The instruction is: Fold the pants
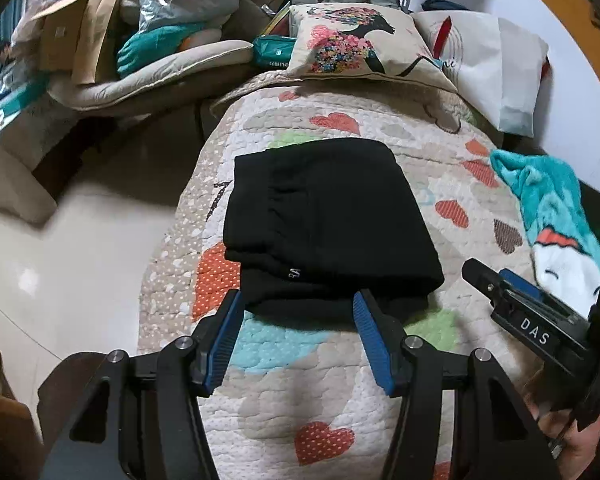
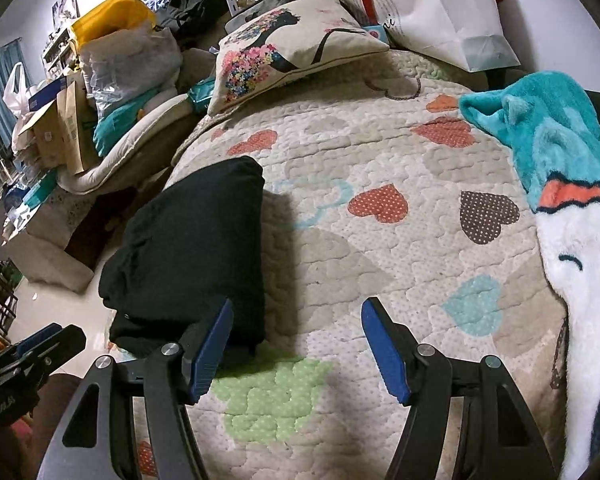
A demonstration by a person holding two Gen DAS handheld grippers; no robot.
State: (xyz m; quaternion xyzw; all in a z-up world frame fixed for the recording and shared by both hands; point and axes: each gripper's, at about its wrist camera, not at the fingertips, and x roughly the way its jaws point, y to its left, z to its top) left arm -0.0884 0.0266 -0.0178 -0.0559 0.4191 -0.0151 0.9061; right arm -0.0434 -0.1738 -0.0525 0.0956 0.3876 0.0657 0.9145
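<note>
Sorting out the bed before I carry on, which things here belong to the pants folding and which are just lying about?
Job: pants, left gripper, right gripper.
Lying about: teal blanket, pillow, white bag, quilt.

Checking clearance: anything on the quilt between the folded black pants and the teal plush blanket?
Only bare heart-print quilt separates the black pants from the teal blanket; clearest in the right wrist view.
</note>
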